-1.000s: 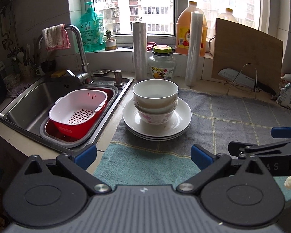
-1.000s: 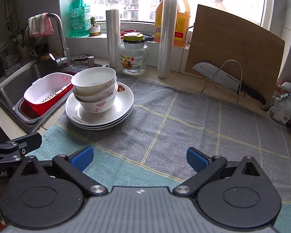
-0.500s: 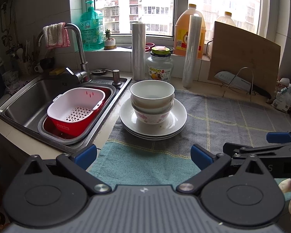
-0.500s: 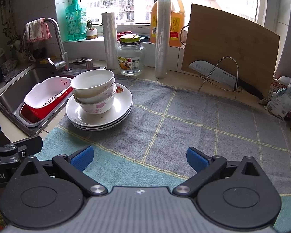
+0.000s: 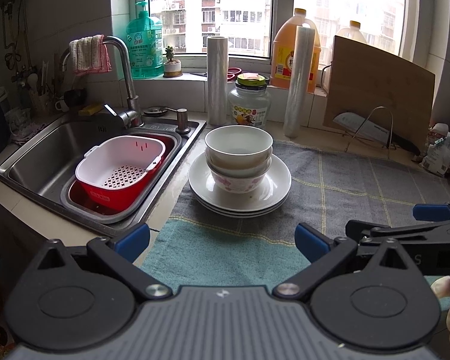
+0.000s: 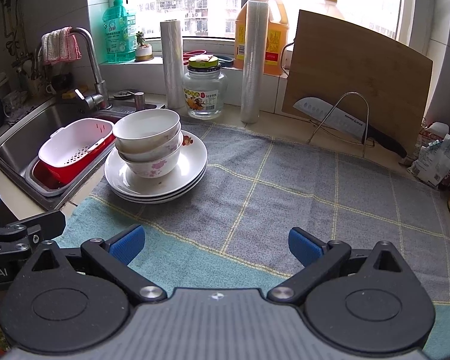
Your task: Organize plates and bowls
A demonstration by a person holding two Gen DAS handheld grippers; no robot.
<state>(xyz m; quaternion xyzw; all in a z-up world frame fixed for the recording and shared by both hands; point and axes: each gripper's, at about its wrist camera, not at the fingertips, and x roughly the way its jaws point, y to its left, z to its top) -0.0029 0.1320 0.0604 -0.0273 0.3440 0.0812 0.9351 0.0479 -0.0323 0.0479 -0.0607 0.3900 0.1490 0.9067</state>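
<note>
Three stacked bowls [image 5: 238, 157] [image 6: 148, 142] sit on a pile of white plates [image 5: 273, 192] [image 6: 189, 171] at the left end of a grey and teal towel, beside the sink. The lowest bowl has pink flowers. My left gripper [image 5: 222, 241] is open and empty, short of the stack and facing it. Also open and empty, my right gripper [image 6: 214, 241] hovers over the towel's near edge, to the right of the stack. Each gripper shows at the edge of the other's view.
A steel sink [image 5: 48, 147] holds a white colander in a red basin [image 5: 120, 168]. Behind the stack stand a glass jar [image 5: 249, 108], two film rolls [image 5: 298, 81], oil jugs, a cutting board [image 6: 354, 81] and a knife on a wire rack [image 6: 336, 121]. Packets line the right edge [image 6: 438, 159].
Both grippers have drawn back slightly and tilted up, so the stack sits a little farther off. Nothing on the counter has moved, and both stay open.
</note>
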